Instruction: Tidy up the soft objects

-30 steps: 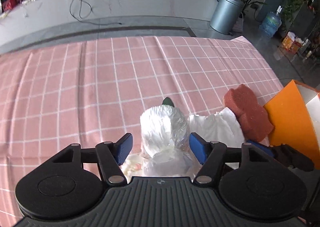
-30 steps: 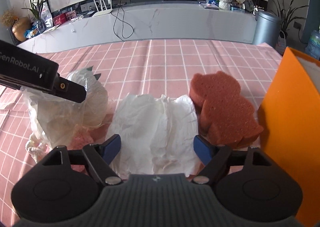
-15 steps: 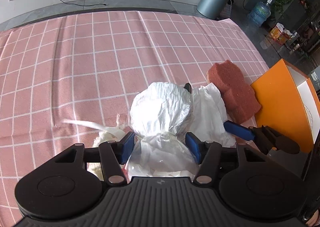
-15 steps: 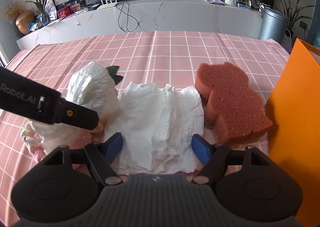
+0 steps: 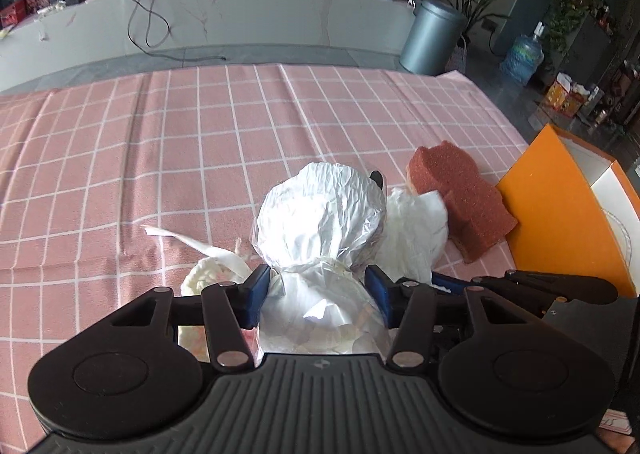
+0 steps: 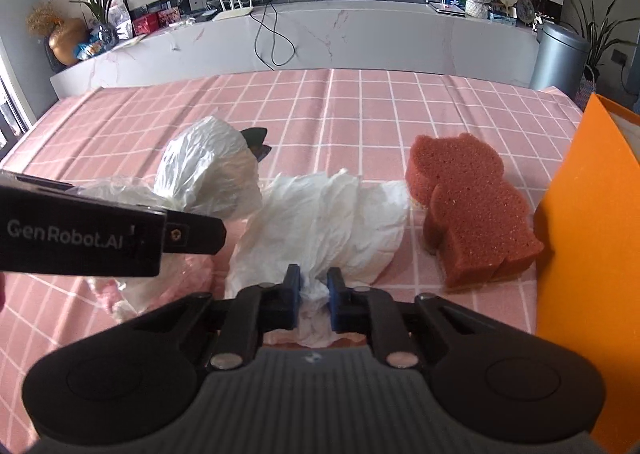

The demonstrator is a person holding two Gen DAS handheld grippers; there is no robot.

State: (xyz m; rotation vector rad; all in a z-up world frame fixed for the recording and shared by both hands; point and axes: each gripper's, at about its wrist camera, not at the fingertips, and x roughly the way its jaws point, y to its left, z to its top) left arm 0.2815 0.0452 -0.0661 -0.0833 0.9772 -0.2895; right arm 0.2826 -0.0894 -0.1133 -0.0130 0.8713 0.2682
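Right wrist view: left gripper [image 6: 192, 232] casing reads "GenRobot.AI".

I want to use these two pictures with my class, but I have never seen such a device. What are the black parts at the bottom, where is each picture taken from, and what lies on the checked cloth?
No robot arm here: a person holds a pair of tongs in each hand, each with a camera looking forward along its blue-tipped fingers.

The right tongs, whose jaws have just been closing, pinch the near edge of a crumpled white paper sheet.

The left tongs, also closing, straddle the neck of a white plastic-wrapped bundle; whether the pads press it I cannot tell.

Also on the pink checked tablecloth: a reddish-brown animal-shaped sponge beside an orange box.
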